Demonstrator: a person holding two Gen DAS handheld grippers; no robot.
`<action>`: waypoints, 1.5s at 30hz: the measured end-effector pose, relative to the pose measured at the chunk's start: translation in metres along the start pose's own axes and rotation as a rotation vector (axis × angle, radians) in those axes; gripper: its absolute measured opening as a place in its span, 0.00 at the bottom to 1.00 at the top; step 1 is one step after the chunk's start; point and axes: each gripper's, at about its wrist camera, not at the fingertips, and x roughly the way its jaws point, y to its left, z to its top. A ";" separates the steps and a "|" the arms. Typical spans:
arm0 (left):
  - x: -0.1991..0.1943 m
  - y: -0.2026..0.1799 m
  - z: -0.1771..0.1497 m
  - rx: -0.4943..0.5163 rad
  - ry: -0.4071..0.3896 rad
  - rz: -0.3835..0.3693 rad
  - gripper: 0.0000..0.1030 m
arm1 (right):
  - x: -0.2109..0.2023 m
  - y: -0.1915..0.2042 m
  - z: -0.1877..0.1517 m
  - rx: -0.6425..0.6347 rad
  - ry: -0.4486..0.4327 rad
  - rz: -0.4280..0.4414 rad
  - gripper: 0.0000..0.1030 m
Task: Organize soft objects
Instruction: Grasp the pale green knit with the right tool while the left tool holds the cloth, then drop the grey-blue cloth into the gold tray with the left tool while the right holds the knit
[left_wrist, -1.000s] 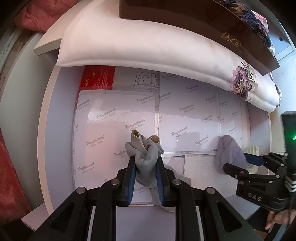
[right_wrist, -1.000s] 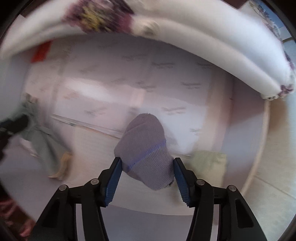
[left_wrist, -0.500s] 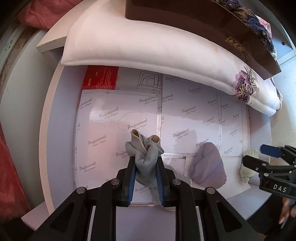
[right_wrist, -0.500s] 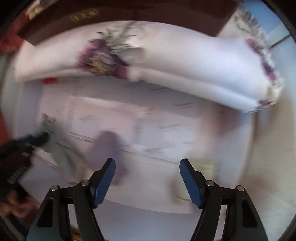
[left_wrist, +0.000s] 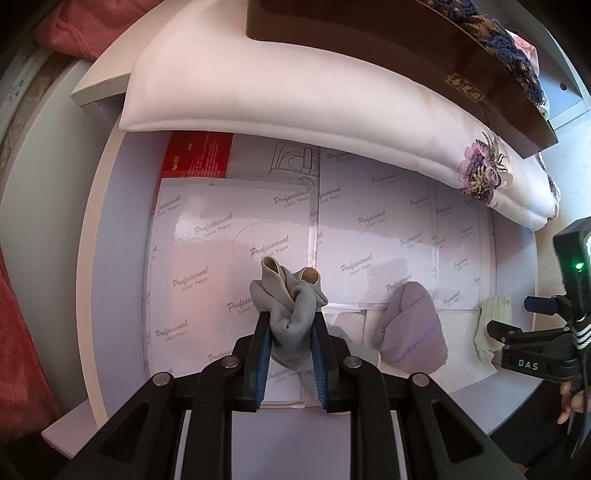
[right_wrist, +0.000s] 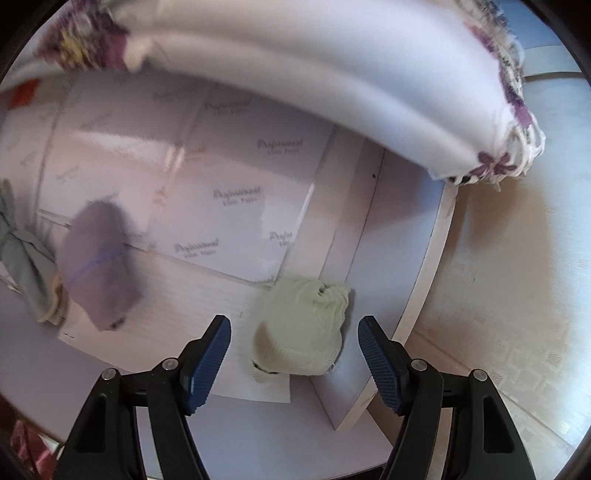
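My left gripper (left_wrist: 291, 317) is shut on a bundled grey sock (left_wrist: 288, 291), holding it just above the printed white sheets (left_wrist: 221, 229). To its right a purple sock (left_wrist: 410, 325) lies loose on the sheets; in the right wrist view this purple sock (right_wrist: 99, 258) is at the left, beside the grey sock (right_wrist: 22, 258). My right gripper (right_wrist: 293, 323) is open and points down over a rolled cream sock (right_wrist: 303, 325), which sits between its fingers without touching the pads. In the left wrist view the right gripper (left_wrist: 513, 317) is at the far right, by the cream sock (left_wrist: 493, 325).
A long white pillow (left_wrist: 295, 96) with a purple flower lies along the back, under a dark brown box (left_wrist: 406, 44). A red packet (left_wrist: 199, 158) peeks out from under the sheets. Red cloth (left_wrist: 14, 332) hangs at the left. The table's edge (right_wrist: 417, 302) runs just right of the cream sock.
The right gripper let go of the purple sock, which now lies on the sheets. It opened wider and moved right to the cream sock. The left gripper stayed still.
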 end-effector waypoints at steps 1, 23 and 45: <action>0.001 0.000 0.000 0.001 0.001 0.001 0.19 | 0.005 -0.002 -0.002 -0.005 0.005 -0.005 0.69; 0.008 -0.004 -0.002 0.007 0.000 0.015 0.19 | 0.005 0.015 -0.002 0.037 -0.064 0.249 0.45; -0.072 -0.013 0.001 0.058 -0.222 0.010 0.18 | 0.021 0.063 -0.009 0.028 -0.090 0.224 0.49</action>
